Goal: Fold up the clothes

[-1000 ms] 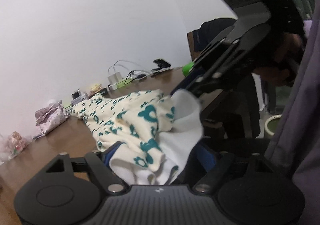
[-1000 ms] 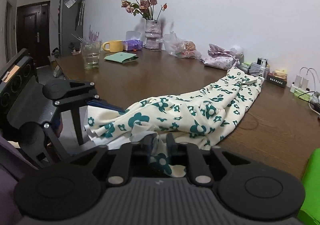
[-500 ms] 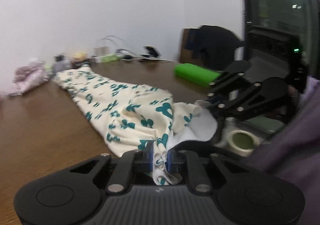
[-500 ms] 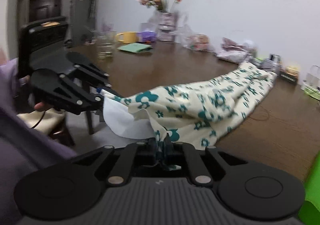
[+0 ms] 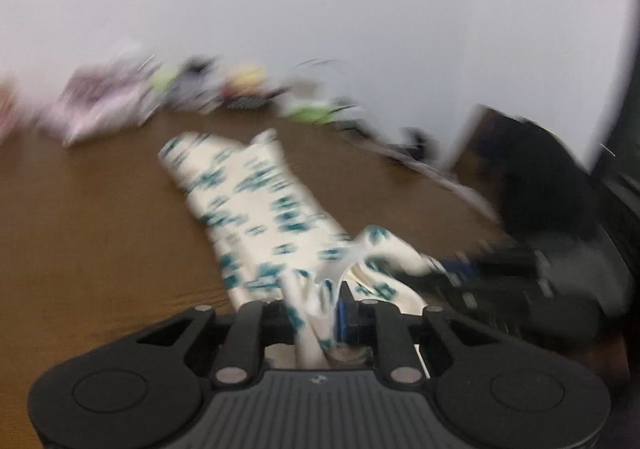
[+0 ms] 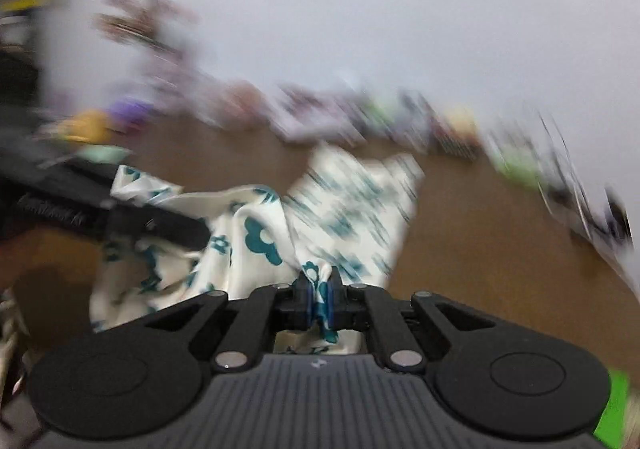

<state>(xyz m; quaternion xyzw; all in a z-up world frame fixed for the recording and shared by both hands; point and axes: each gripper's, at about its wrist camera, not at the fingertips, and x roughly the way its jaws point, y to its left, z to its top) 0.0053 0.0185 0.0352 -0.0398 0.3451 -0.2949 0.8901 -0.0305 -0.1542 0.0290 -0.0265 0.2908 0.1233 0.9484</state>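
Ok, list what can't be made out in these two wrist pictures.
- Items along the wall: left wrist view, motion blur smears them beyond naming.
- Flowers and cups at far left: right wrist view, blurred streaks.
- Cloth's print: left wrist view, smeared.
- Cloth's near edge: right wrist view, hidden behind the right tongs.
- Left tongs: left wrist view, pinched cloth hides the fingertips' inner faces.

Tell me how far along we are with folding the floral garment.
Early. Done: both grips are made. The left gripper and right gripper are each shut on the near end of the floral garment. In hand: that end is raised while the far end lies stretched out on the table. Left: no finished fold is visible; both views are blurred.
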